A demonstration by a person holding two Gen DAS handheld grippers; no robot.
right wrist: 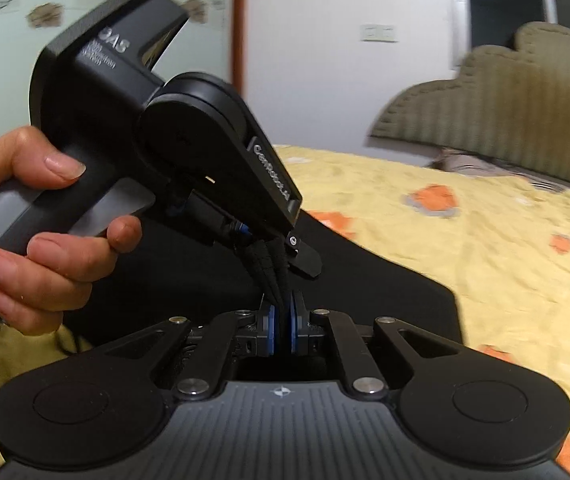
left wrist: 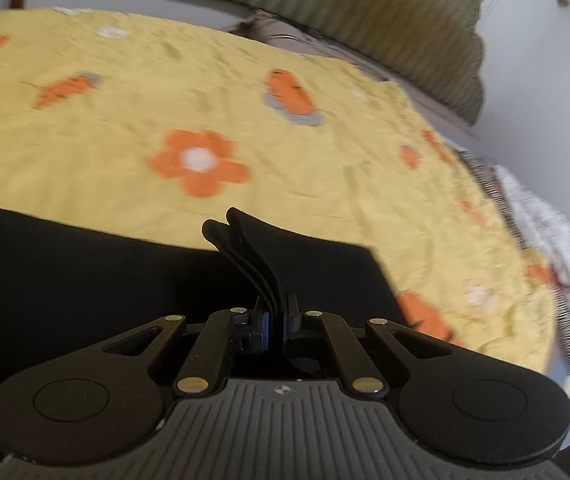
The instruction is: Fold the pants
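Observation:
Black pants (left wrist: 85, 264) lie folded on a yellow bedspread with orange flowers (left wrist: 197, 80). My left gripper (left wrist: 277, 316) is shut on several layered edges of the pants, which stick up between its pads. In the right wrist view my right gripper (right wrist: 283, 332) is also shut on the pants (right wrist: 365, 292), gripping the same bunched edges. The left gripper (right wrist: 281, 252), held by a hand (right wrist: 45, 256), sits just above and ahead of the right one, pinching the same fold. Both views are blurred by motion.
An olive ribbed headboard (left wrist: 365, 12) stands behind the bed, also in the right wrist view (right wrist: 517, 104). A black-and-white patterned cloth (left wrist: 545, 216) hangs at the bed's right edge. White wall (right wrist: 325, 60) with a switch plate (right wrist: 379, 33) lies beyond.

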